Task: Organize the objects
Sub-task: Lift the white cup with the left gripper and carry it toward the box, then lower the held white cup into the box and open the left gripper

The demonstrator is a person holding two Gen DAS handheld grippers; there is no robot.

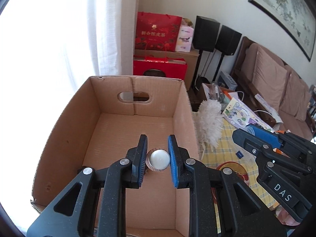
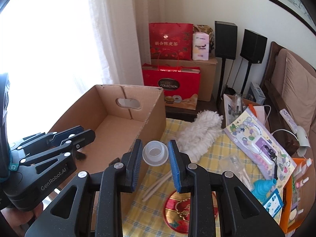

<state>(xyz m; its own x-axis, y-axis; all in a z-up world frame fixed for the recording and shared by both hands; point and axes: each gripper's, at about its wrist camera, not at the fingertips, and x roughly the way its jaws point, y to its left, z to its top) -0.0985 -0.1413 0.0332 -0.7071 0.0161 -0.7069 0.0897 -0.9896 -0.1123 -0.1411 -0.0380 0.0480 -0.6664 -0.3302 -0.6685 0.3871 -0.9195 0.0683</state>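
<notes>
An open cardboard box [image 1: 110,102] stands at the left of the table; it also shows in the right wrist view [image 2: 152,116]. My left gripper [image 1: 158,159] is inside the box, shut on a round object with a white face and wooden rim [image 1: 159,159], held above the box floor. My right gripper [image 2: 156,156] is shut on a clear plastic cup [image 2: 155,153] and holds it over the table beside the box's right wall. The right gripper also shows in the left wrist view [image 1: 254,136]. The left gripper shows in the right wrist view [image 2: 79,133].
A white fluffy duster [image 2: 199,132], chopsticks [image 2: 156,185], a red and gold round lid [image 2: 177,213], a printed card with a camera toy [image 2: 260,146], a blue funnel [image 2: 262,187] and an orange box [image 2: 292,193] lie on the yellow checked cloth [image 2: 213,169]. Red gift bags, speakers and a sofa stand behind.
</notes>
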